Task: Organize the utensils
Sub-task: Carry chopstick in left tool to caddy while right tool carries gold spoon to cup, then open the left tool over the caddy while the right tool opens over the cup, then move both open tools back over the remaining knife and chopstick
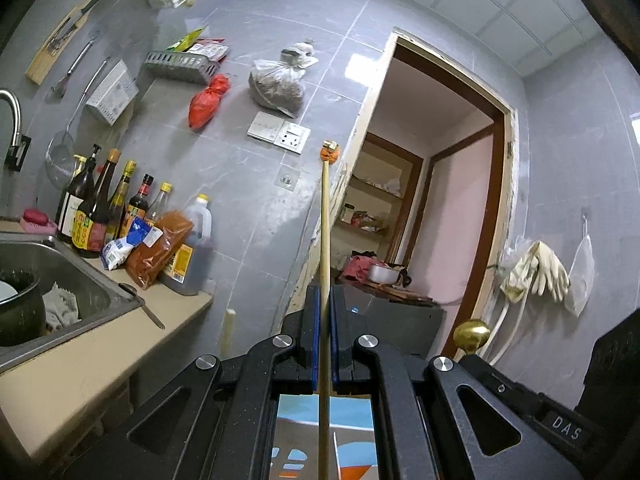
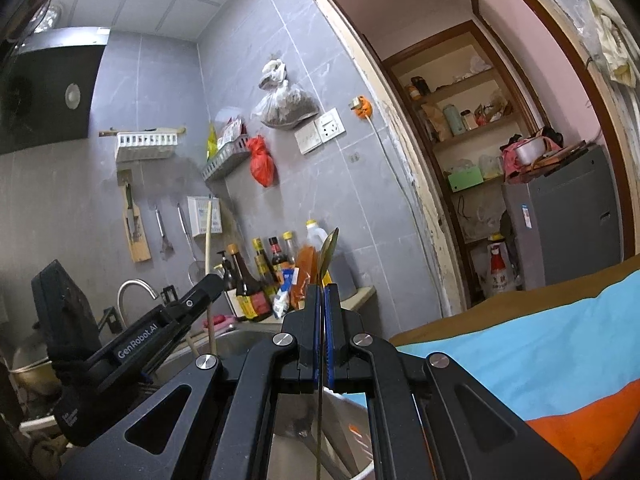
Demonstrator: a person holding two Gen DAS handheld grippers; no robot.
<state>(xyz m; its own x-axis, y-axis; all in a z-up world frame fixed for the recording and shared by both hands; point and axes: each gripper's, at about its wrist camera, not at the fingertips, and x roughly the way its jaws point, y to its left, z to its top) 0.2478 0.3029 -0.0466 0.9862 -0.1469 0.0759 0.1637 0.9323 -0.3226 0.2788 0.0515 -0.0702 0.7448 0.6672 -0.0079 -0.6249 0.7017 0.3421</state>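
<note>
Between the blue pads of the left gripper, a thin wooden chopstick is standing clamped, its shaft running straight up past the fingertips and out below the jaws toward the camera. Over on the other side, the right gripper is pinching the slim handle of a brass-coloured spoon, whose bowl is rising just above the fingertips while the handle is hanging down beneath the closed jaws. Both tools are being held in the air, off the worktop. At the worktop's far edge against the grey tiled wall, a row of sauce bottles is standing beside a large oil jug, with a red packet leaning in front of them. A steel sink is sitting in the worktop's left part, and a knife is lying at the sink's right rim. Seen from the right wrist, the left gripper is showing near the tap, the chopstick rising through it.
</note>
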